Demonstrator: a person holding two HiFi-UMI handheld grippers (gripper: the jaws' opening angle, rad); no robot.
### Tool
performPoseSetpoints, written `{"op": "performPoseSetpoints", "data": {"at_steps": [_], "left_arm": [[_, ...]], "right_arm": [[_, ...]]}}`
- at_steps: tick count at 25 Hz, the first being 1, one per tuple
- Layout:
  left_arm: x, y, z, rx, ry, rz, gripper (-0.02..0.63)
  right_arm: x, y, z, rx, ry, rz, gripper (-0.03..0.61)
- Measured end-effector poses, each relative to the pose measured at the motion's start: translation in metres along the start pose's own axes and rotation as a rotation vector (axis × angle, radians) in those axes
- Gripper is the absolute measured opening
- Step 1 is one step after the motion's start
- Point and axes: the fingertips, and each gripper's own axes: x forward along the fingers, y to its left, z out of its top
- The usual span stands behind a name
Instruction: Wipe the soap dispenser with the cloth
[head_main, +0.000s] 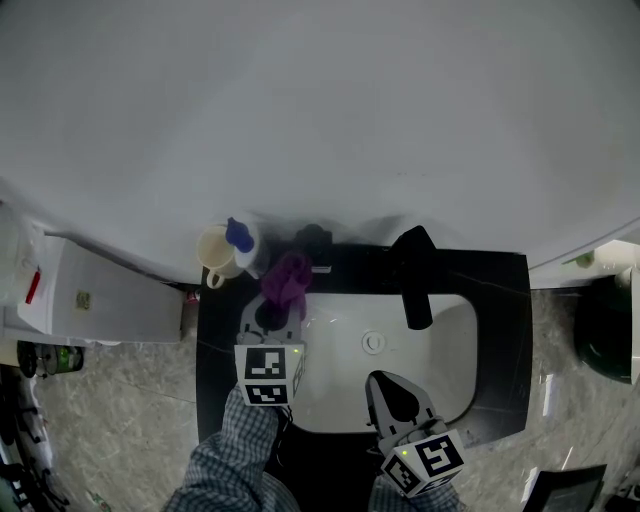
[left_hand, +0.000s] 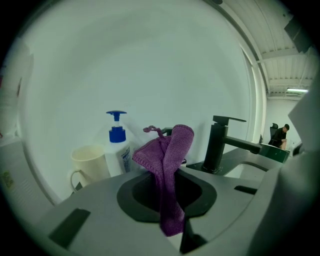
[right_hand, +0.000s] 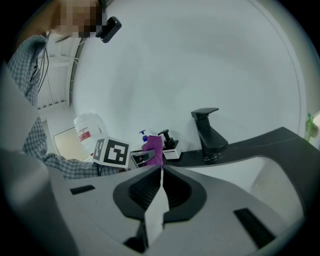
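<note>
Your left gripper (left_hand: 169, 200) has its fingers clamped on the purple cloth (left_hand: 167, 155), which stands up between them. Just beyond and to their left, the soap dispenser (left_hand: 117, 150) stands apart from the cloth, so wiping looks not yet begun. Your right gripper (right_hand: 159, 172) has its fingers closed on nothing.

Cream mug (head_main: 213, 252) beside white basin (head_main: 340, 372) (black faucet (head_main: 412, 275) behind).

Even, soft indoor light throughout; both gripper views bulge fisheye-style (dark vignetted corners).
</note>
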Motion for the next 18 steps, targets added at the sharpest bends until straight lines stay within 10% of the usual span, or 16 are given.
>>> {"op": "performPoseSetpoints", "data": {"at_steps": [18], "left_arm": [[-0.134,0.002,0.044,0.022,-0.136,-0.12,0.06]], "right_arm": [[-0.004,0.046,0.029,-0.102,-0.092,-0.07,0.025]]}}
